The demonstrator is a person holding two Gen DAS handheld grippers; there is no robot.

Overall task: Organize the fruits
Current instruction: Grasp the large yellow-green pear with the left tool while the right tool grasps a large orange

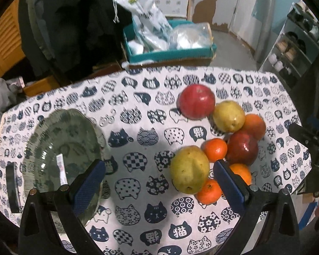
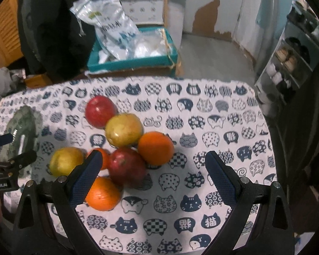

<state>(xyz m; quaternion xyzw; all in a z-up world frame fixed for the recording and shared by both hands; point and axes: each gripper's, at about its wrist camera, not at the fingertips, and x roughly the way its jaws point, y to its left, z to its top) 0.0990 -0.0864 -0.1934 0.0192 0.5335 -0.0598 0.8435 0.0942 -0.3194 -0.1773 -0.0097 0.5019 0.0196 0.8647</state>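
Note:
A pile of fruit lies on the cat-print tablecloth: two red apples, two yellow-green pears, and several oranges. A green glass plate sits empty at the left; it also shows in the right wrist view. My left gripper is open and empty, with the near pear between its fingers. My right gripper is open and empty, hovering over the front of the pile.
A teal box with plastic bags stands behind the table. A shoe rack is at the right. A dark phone-like object lies left of the plate. The table's right side holds only cloth.

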